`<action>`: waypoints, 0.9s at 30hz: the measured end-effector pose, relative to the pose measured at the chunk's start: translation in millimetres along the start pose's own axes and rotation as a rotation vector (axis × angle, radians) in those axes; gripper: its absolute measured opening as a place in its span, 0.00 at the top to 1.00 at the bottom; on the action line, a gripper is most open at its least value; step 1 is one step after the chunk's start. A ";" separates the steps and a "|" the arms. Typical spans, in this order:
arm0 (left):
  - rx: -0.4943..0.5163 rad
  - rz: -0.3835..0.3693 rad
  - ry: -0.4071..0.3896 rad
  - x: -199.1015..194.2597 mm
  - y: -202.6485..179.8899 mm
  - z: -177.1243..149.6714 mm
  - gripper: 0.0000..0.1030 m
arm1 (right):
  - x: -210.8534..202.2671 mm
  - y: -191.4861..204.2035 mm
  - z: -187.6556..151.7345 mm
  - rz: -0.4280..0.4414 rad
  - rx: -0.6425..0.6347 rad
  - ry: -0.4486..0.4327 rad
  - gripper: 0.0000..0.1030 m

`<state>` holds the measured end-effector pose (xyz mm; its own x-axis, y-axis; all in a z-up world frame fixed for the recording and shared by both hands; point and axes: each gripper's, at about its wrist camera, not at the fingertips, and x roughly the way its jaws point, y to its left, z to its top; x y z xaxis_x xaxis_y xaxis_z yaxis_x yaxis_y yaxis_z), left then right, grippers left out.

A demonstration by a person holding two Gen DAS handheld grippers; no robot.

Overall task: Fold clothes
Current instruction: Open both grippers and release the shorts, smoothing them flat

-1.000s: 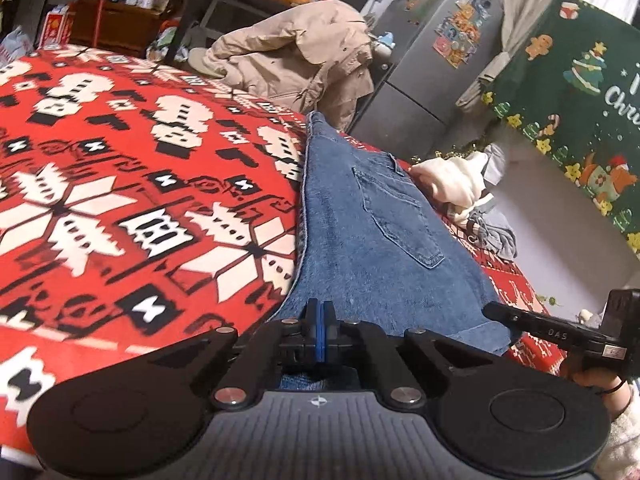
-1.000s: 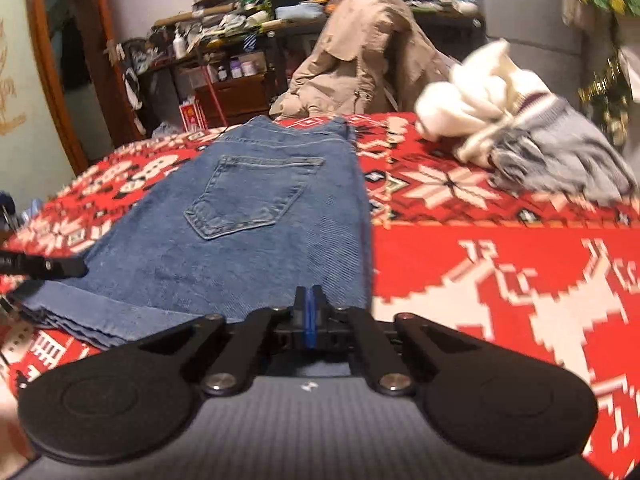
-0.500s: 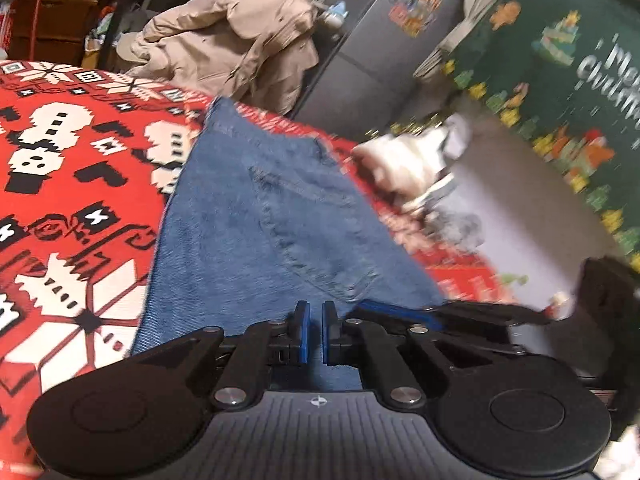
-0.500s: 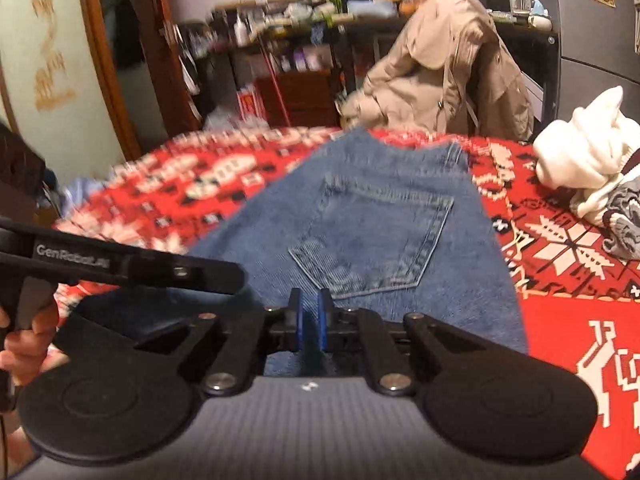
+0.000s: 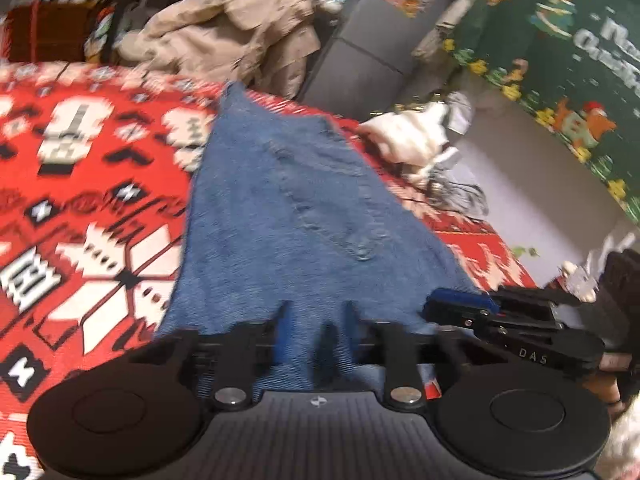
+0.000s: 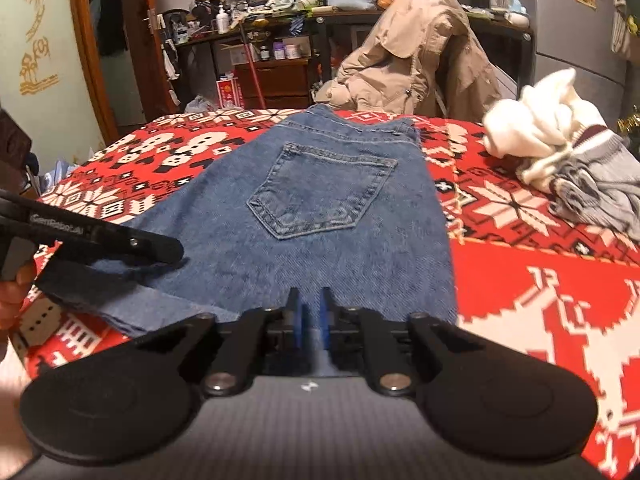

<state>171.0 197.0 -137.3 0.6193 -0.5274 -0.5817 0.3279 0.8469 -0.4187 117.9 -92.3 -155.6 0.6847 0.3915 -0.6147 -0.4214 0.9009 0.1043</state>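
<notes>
Blue jeans (image 6: 320, 188), folded with a back pocket up, lie on the red patterned blanket (image 6: 540, 280). My right gripper (image 6: 311, 318) is at the jeans' near edge. Its jaws are opening and stand a narrow gap apart, with denim showing in the gap and the pads off the cloth. In the blurred left wrist view, my left gripper (image 5: 316, 328) is over the same jeans (image 5: 288, 200). Its jaws are also opening, wider, above the denim edge without pressing it. The two grippers sit close together: the right gripper (image 5: 436, 306) is just right of the left one, and the left gripper (image 6: 172, 248) shows at the left.
A heap of white and grey clothes (image 6: 560, 152) lies on the blanket right of the jeans. A beige coat (image 6: 416, 52) hangs over a chair beyond the far edge. Cluttered shelves, a grey fridge (image 5: 360, 40) and a green Christmas hanging (image 5: 560, 60) stand behind.
Both grippers were shut at the jeans' near corners. They moved toward each other along the near edge, and both sets of jaws have parted, the left wider.
</notes>
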 end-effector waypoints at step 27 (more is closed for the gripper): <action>0.260 0.452 0.035 -33.1 -50.0 20.9 0.17 | -71.4 13.9 28.6 -0.170 -0.091 -0.122 0.01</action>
<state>149.1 173.5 -82.6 0.7171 -0.1034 -0.6892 0.2022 0.9773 0.0638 80.2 -102.4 -87.9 0.8151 0.2607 -0.5174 -0.3422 0.9372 -0.0669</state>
